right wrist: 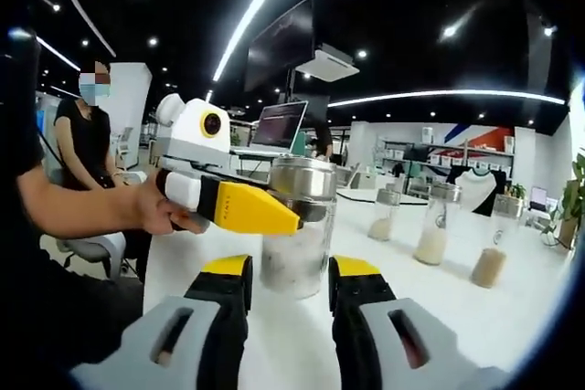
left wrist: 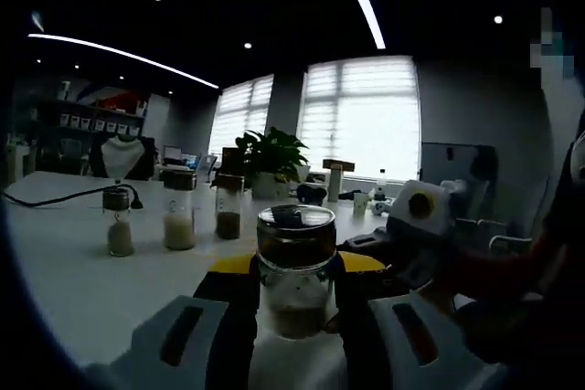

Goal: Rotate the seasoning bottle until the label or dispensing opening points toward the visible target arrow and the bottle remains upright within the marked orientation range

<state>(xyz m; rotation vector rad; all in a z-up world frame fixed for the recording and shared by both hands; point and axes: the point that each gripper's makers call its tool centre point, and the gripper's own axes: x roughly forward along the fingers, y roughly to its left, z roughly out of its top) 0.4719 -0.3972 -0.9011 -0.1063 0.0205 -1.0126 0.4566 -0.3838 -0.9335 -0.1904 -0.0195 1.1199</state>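
The seasoning bottle [left wrist: 294, 267] stands upright on the white surface [left wrist: 64, 262], a clear glass jar with a steel lid and pale granules in its lower part. In the left gripper view it sits between the left tool's [left wrist: 295, 303] two jaws, whose yellow-tipped black pads flank its lower body; the dim light and the jar's own bulk hide the contact lines, so whether the pads press the glass or merely stand beside it is not clear. No label, opening or target arrow can be made out on the jar or the surface in either view.

In the right gripper view the seasoning bottle [right wrist: 297, 235] stands just ahead of the right tool [right wrist: 287, 280], whose jaws are spread apart with the jar's base seen in the gap beyond their tips, not gripped. The left tool [right wrist: 239, 205] comes in from the left, one yellow finger lying across the jar just under the lid; its other finger is hidden behind the glass. A hand [right wrist: 164, 207] grips the tool's body, the forearm running off to the left, level with the surface.

Three more jars [left wrist: 174, 212] stand in a row farther back, well apart from the bottle, their contents blurred. A potted plant [left wrist: 270, 157] behind them is dark against the bright windows.
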